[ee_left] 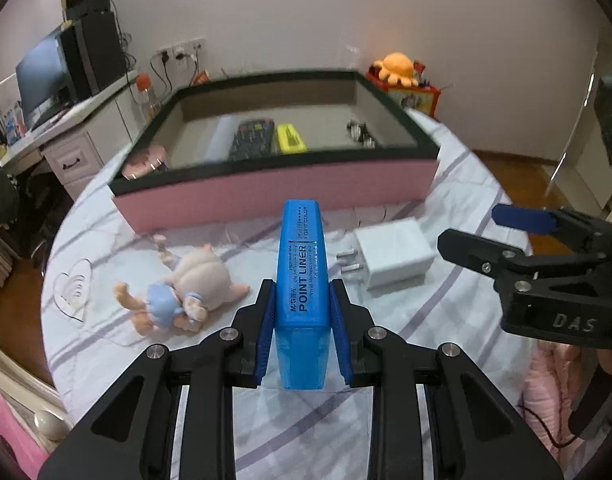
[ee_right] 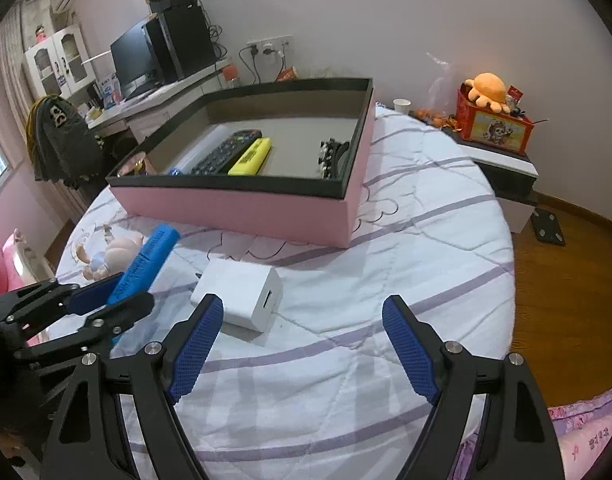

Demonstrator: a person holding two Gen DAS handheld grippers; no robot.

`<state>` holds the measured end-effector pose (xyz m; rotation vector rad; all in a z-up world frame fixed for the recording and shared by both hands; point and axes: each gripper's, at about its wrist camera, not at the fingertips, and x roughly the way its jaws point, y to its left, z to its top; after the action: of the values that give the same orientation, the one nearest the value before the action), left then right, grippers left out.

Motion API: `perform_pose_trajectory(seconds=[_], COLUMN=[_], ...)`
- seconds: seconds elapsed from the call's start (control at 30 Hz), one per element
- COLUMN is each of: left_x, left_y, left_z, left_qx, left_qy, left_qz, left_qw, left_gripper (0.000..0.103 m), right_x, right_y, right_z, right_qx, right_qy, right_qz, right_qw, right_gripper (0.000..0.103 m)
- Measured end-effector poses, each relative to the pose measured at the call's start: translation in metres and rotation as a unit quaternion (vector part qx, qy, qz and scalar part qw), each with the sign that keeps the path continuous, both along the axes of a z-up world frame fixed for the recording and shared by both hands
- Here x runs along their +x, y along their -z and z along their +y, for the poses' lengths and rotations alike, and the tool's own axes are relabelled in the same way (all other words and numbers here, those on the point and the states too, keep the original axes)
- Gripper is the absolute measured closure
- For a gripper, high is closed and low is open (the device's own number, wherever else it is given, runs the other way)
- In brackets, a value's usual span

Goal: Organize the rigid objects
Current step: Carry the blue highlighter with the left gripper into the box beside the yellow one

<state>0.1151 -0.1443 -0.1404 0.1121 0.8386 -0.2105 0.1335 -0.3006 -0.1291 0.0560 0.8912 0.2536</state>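
Black tongs (ee_left: 302, 312), blue ribbed pads (ee_right: 196, 346), silver screws

On the blue highlighter (ee_left: 302, 280) clamped between the pads of your left gripper (ee_left: 302, 312), read "POINT LINER" in large dark capitals along the barrel. Near its far end, a smaller line reads "POINT COLOR". The finer print beside these lines is too small to read. On the black body of your right gripper (ee_left: 517, 232), in the left wrist view, read the raised letters "DAS". Printing on the red box (ee_right: 491, 128) in the background is illegible.
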Motion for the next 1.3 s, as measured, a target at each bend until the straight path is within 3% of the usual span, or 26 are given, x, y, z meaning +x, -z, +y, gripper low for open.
perform_pose_trajectory(seconds=[0.23, 0.5, 0.87, 1.3], left_x=[0.009, 0.067, 0.149, 0.177], left_y=[-0.040, -0.053, -0.025, 0.018], left_z=[0.012, -0.002, -0.036, -0.056], left_qx=[-0.015, -0.041, -0.052, -0.045], left_qy=[-0.004, 0.000, -0.011, -0.021], left_qz=[-0.039, -0.040, 0.008, 0.068], left_qw=[0.9991, 0.9984, 0.9985, 0.9964], left_gripper=[0.076, 0.076, 0.076, 0.076], right_x=[-0.001, 0.027, 0.092, 0.130], right_y=[-0.025, -0.051, -0.053, -0.030], right_z=[0.001, -0.003, -0.019, -0.024], right_qx=[0.004, 0.006, 0.009, -0.003], right_qy=[0.007, 0.033, 0.048, 0.035], right_qz=[-0.032, -0.075, -0.082, -0.050], right_qw=[0.999, 0.997, 0.995, 0.998], right_gripper=[0.020, 0.020, 0.019, 0.019])
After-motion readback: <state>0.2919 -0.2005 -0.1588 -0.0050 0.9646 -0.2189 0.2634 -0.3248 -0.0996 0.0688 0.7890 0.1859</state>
